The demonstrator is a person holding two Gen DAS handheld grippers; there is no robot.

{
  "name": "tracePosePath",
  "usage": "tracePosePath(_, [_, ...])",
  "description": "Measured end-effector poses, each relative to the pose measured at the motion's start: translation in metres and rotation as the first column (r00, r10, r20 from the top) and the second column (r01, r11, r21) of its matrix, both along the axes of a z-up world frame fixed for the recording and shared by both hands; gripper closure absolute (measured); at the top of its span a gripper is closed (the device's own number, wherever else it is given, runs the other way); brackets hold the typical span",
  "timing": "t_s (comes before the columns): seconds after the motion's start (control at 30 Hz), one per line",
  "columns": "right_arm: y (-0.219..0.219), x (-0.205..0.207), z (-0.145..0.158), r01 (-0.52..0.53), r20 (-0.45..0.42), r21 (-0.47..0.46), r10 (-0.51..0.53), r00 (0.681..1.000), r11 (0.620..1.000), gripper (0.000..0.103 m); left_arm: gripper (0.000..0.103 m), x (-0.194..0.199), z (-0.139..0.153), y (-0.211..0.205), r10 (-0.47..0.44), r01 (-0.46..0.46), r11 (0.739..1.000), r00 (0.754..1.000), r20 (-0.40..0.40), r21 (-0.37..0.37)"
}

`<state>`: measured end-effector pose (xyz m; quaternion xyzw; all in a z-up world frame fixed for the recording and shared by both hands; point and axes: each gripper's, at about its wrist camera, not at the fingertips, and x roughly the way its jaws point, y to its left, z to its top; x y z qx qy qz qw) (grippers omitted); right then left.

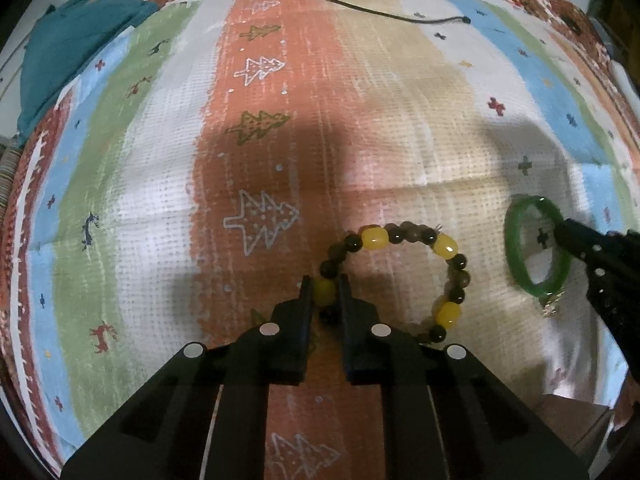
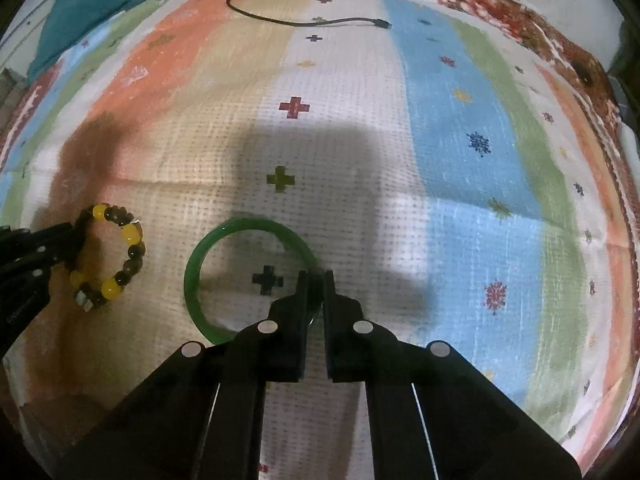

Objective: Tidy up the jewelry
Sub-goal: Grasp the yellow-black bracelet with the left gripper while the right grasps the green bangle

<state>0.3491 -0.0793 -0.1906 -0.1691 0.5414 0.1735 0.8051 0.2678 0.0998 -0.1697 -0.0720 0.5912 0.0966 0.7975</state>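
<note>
A beaded bracelet [image 1: 448, 248] of yellow and dark beads lies on the striped cloth. My left gripper [image 1: 325, 285] is shut on its left side, a yellow bead pinched between the pads. A green bangle [image 2: 208, 256] lies flat to the right of it. My right gripper [image 2: 317, 278] is shut on the bangle's right rim. In the left wrist view the bangle [image 1: 516, 252] shows at the right with the right gripper [image 1: 562, 228] on it. In the right wrist view the beaded bracelet [image 2: 132, 240] shows at the left with the left gripper [image 2: 70, 240] on it.
A colourful striped cloth [image 1: 400, 100] with trees and crosses covers the surface. A black cable [image 2: 304, 20] lies at the far side. A teal cloth [image 1: 68, 40] sits bunched at the far left corner. A small metal charm [image 1: 550, 308] lies by the bangle's near edge.
</note>
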Motion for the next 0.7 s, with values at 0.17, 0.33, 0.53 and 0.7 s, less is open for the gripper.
tracePosePath(0.17, [-0.002, -0.006, 0.007, -0.005, 0.020, 0.012, 0.005, 1.000, 1.000, 0.096, 0.092, -0.005, 0.017, -0.002, 0.009, -0.008, 1.000, 0.999, 0.033, -0.014])
tracePosePath(0.33, [-0.004, -0.012, 0.027, 0.003, 0.076, 0.005, -0.003, 0.997, 1.000, 0.096, 0.092, -0.010, 0.040, -0.011, -0.010, 0.012, 1.000, 0.997, 0.082, -0.021])
tracePosePath(0.53, [-0.012, -0.021, 0.050, -0.001, 0.105, 0.052, -0.005, 0.994, 0.999, 0.096, 0.092, -0.013, 0.065, -0.017, -0.009, 0.013, 0.999, 0.990, 0.143, -0.032])
tracePosePath(0.7, [-0.013, -0.029, 0.061, -0.012, 0.112, 0.086, 0.002, 0.994, 0.996, 0.096, 0.092, -0.017, 0.082, -0.023, -0.014, 0.021, 0.999, 0.983, 0.184, -0.035])
